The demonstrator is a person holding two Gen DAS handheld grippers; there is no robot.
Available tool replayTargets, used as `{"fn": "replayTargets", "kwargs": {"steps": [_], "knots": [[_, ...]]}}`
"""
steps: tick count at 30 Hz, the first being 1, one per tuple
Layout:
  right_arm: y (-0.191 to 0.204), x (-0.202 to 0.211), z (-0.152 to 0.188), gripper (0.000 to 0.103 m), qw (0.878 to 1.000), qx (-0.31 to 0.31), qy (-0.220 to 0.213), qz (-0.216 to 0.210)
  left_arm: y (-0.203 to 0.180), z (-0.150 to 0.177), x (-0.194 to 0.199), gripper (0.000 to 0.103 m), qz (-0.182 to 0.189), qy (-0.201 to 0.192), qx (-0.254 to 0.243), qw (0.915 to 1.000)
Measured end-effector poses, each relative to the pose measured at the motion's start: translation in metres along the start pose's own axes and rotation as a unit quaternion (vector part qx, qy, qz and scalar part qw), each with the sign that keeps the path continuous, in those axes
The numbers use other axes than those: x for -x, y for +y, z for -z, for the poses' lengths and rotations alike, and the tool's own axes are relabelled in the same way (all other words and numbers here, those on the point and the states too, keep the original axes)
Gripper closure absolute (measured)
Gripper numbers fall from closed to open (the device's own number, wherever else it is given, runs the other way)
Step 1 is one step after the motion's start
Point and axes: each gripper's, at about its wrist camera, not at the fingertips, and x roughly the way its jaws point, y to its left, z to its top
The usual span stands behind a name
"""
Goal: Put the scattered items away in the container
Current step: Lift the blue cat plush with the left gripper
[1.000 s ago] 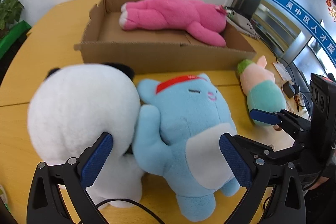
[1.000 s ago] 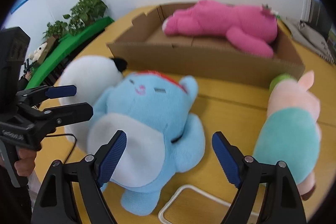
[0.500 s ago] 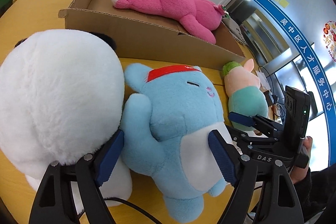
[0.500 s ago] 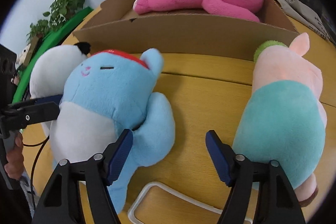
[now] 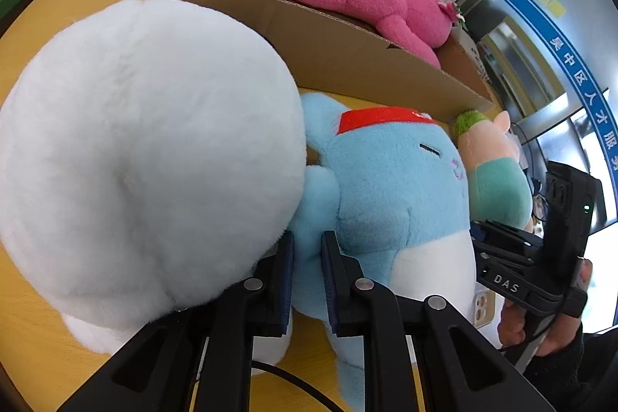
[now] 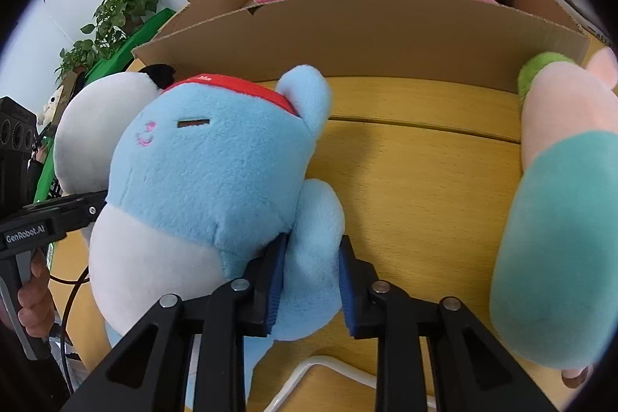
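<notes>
Behind the white plush (image 5: pixel 146 149), mostly hidden blue plush (image 5: pixel 386 188), each arm clamped by 1 hand-held gripper: left (image 5: pixel 307 269), right (image 6: pixel 311 269).

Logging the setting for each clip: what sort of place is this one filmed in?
Probably an office or public service lobby, not a home. A glass front with a blue banner of Chinese characters lines one side, potted plants stand by a white wall, and the toys lie on a wooden table.
</notes>
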Motion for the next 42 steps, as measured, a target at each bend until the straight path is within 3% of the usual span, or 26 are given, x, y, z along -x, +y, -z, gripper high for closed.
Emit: {"fn": "replayTargets", "kwargs": {"steps": [8, 12, 16, 21, 22, 26, 27, 28, 31, 33, 35, 38, 42], "knots": [[-0.001, 0.03, 0.003, 0.087, 0.999, -0.005, -0.047, 0.004, -0.015, 0.004, 0.004, 0.099, -0.003, 0.004, -0.01, 0.9999], [-0.003, 0.057, -0.003, 0.09, 0.997, -0.005, -0.082, -0.008, -0.037, -0.003, 0.024, 0.103, 0.045, -0.022, -0.036, 0.9981], [0.01, 0.078, -0.01, 0.103, 0.993, 0.026, -0.111, 0.009, -0.069, -0.016, 0.039, 0.103, 0.042, -0.042, -0.087, 0.9945], [0.002, 0.059, -0.01, 0.1, 0.996, 0.022, -0.074, 0.033, -0.048, -0.019, 0.029, 0.103, 0.016, -0.028, -0.053, 0.9981], [-0.002, 0.055, -0.006, 0.096, 0.997, 0.016, -0.064, 0.035, -0.041, -0.017, 0.025, 0.103, 0.013, -0.022, -0.044, 0.9987], [-0.016, 0.043, 0.002, 0.048, 0.998, -0.008, -0.038, 0.043, -0.019, -0.007, 0.004, 0.103, -0.02, 0.01, -0.018, 0.9996], [-0.019, 0.04, 0.003, 0.045, 0.999, -0.011, -0.03, 0.043, -0.016, -0.007, -0.002, 0.102, -0.02, 0.018, -0.013, 0.9996], [-0.022, 0.037, 0.005, 0.043, 0.999, -0.011, -0.019, 0.041, -0.016, -0.007, -0.006, 0.096, -0.018, 0.022, -0.014, 0.9995], [-0.02, 0.029, 0.01, 0.043, 0.999, 0.008, -0.001, 0.035, -0.019, -0.01, -0.016, 0.062, -0.012, 0.025, -0.022, 0.9994], [-0.017, 0.025, 0.009, 0.043, 0.999, 0.012, 0.005, 0.038, -0.023, -0.014, -0.021, 0.057, -0.019, 0.025, -0.031, 0.999], [-0.015, 0.02, 0.008, 0.05, 0.999, 0.014, 0.01, 0.042, -0.027, -0.016, -0.025, 0.05, -0.03, 0.026, -0.042, 0.9983], [-0.012, 0.014, 0.007, 0.062, 0.999, 0.016, 0.021, 0.04, -0.024, -0.016, -0.028, 0.048, -0.023, 0.03, -0.054, 0.9979], [-0.019, 0.002, 0.009, 0.063, 0.999, 0.0, 0.034, 0.016, -0.02, -0.017, -0.031, 0.044, -0.013, 0.032, -0.064, 0.9974]]}}
